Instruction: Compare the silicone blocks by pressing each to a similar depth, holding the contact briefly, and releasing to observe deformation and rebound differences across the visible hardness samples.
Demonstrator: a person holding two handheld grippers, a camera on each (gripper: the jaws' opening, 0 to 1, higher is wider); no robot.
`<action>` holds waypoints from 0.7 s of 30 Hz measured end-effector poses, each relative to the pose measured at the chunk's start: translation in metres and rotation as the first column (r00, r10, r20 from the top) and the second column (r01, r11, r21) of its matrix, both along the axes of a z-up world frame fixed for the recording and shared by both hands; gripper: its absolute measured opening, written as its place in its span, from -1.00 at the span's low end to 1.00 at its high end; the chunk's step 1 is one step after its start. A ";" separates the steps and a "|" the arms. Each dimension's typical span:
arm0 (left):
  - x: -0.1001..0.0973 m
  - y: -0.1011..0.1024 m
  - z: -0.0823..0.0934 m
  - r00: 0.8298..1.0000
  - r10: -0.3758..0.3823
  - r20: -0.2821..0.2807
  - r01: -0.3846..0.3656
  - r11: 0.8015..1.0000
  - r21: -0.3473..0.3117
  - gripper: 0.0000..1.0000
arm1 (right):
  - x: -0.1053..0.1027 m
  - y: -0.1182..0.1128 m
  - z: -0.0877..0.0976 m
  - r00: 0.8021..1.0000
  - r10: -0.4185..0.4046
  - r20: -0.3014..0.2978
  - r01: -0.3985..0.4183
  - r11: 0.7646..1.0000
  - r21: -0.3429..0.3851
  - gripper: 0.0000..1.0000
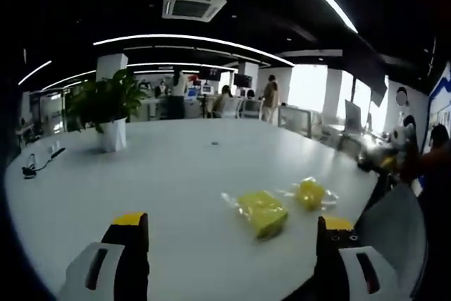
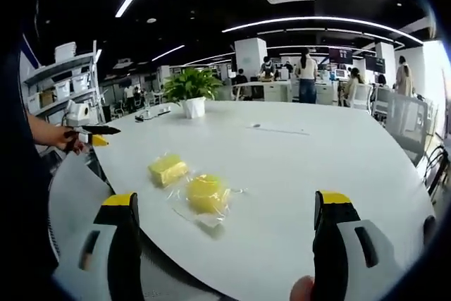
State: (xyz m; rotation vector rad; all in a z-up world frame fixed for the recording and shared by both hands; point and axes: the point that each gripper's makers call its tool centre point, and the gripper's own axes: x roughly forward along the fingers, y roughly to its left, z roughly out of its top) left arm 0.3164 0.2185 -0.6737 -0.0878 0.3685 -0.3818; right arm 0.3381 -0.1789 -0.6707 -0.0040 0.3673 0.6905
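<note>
In the left gripper view the left gripper [image 1: 232, 244] has its fingers [image 1: 130, 244] spread wide apart, holding nothing and touching nothing; they hang above the near edge of the white tabletop [image 1: 176, 174]. The fingers are black with yellow tips and grey-white casings. In the right gripper view the right gripper [image 2: 229, 237] is the same: fingers [image 2: 331, 234] far apart, empty, above the near edge of the tabletop [image 2: 296, 167], with a fingertip of the person's hand [image 2: 303, 289] showing at the bottom.

The two silicone blocks lie close to the near edge of the tabletop, side by side but apart. Both are yellow, soft-looking and wrapped in clear crinkled plastic film. The flat rectangular block [image 1: 262, 211] [image 2: 167, 169] sits beside the rounder, lumpier block [image 1: 310, 192] [image 2: 206, 194]. In the left gripper view both lie ahead of the fingers, toward the right one; in the right gripper view, toward the left one.

The tabletop is smooth, matte and oval. A leafy green plant in a white pot [image 1: 111, 107] [image 2: 192, 93] stands near the far edge, and a dark cable [image 1: 39, 163] lies at the left edge in the left gripper view. Beyond is an open office with desks and people.
</note>
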 end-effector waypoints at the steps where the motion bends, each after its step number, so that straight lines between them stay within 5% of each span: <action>1: 0.000 0.001 0.000 1.000 0.003 -0.002 -0.003 1.000 -0.002 1.00 | 0.000 0.000 -0.001 1.000 -0.003 -0.007 0.003 1.000 0.003 0.94; 21: 0.011 0.003 -0.007 1.000 -0.003 0.016 0.002 1.000 0.025 1.00 | 0.006 -0.018 -0.021 0.997 -0.062 -0.052 0.063 0.998 0.021 0.94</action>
